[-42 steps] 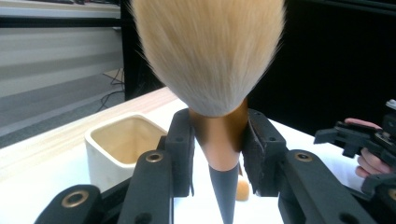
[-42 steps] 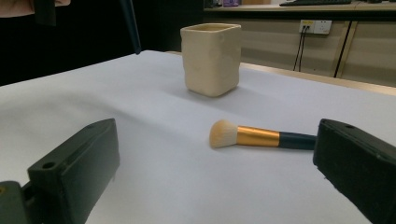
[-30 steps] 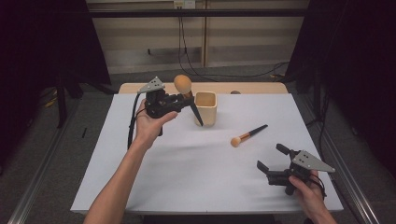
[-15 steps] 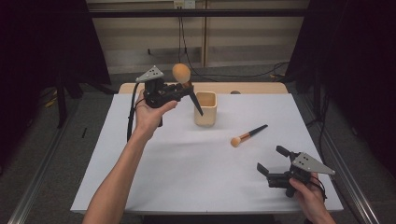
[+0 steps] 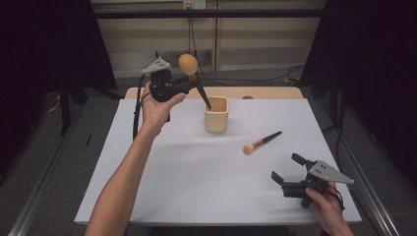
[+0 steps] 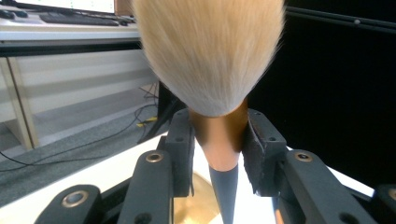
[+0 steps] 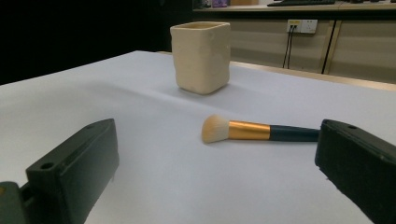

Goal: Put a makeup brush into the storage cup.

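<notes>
left gripper [image 5: 189, 84]: jaws clamped on large brush [image 5: 188, 64], handle tip over cup [image 5: 216, 114]
right gripper [image 5: 287, 170]: jaws wide apart, holding nothing; small brush [image 5: 261, 142] at its 11 o'clock

Cream cup [image 5: 216, 114]; tan-bristled, copper-banded, black-handled brush [image 5: 194, 78]; white table [image 5: 162, 187].

small brush [image 5: 261, 143] lies right of cup [image 5: 216, 114].

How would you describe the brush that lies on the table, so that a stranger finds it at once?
Start at the white table, then find the beige cup near its far edge. Just right and nearer lies the small brush, flat, with a dark handle; the big brush is held in the air.
</notes>
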A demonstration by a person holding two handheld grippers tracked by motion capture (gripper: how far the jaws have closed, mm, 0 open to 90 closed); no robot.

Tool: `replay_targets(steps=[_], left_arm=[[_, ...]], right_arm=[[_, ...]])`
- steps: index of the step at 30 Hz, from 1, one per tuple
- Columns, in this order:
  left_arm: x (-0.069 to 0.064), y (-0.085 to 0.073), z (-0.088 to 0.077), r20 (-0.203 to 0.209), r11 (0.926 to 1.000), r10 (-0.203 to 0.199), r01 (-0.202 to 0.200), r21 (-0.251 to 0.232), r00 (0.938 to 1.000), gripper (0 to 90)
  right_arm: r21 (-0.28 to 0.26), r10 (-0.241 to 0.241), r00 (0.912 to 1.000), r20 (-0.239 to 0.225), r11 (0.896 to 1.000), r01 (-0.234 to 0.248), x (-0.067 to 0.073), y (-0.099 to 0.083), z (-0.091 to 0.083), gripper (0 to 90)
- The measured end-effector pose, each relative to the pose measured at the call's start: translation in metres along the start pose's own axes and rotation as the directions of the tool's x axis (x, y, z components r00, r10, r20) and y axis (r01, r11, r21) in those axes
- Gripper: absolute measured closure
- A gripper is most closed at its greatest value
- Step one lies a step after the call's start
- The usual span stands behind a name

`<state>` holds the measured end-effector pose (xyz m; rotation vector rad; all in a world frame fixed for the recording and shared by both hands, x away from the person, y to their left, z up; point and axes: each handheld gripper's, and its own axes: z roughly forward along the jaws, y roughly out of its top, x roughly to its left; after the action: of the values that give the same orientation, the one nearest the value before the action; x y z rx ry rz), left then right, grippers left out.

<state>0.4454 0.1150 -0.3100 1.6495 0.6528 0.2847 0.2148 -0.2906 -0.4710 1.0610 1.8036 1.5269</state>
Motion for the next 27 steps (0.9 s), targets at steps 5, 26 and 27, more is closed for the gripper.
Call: replay_targets(steps=[5, 26, 27], left_arm=[[0.003, -0.003, 0.010, -0.017, 0.9999, 0.011, -0.011, -0.013, 0.9998, 66.1], [0.011, -0.019, 0.032, -0.060, 0.9989, 0.037, -0.035, 0.030, 0.9975, 66.0], [0.012, -0.020, 0.032, -0.060, 0.9987, 0.038, -0.036, 0.036, 0.9974, 66.0]], right_arm=[[0.003, -0.001, 1.0000, 0.004, 1.000, 0.001, 0.000, 0.000, 0.000, 0.0], [0.003, -0.006, 1.0000, -0.001, 1.000, 0.006, 0.000, -0.001, 0.000, 0.0], [0.003, -0.007, 1.0000, 0.001, 1.000, 0.007, 0.000, -0.001, 0.000, 0.0]])
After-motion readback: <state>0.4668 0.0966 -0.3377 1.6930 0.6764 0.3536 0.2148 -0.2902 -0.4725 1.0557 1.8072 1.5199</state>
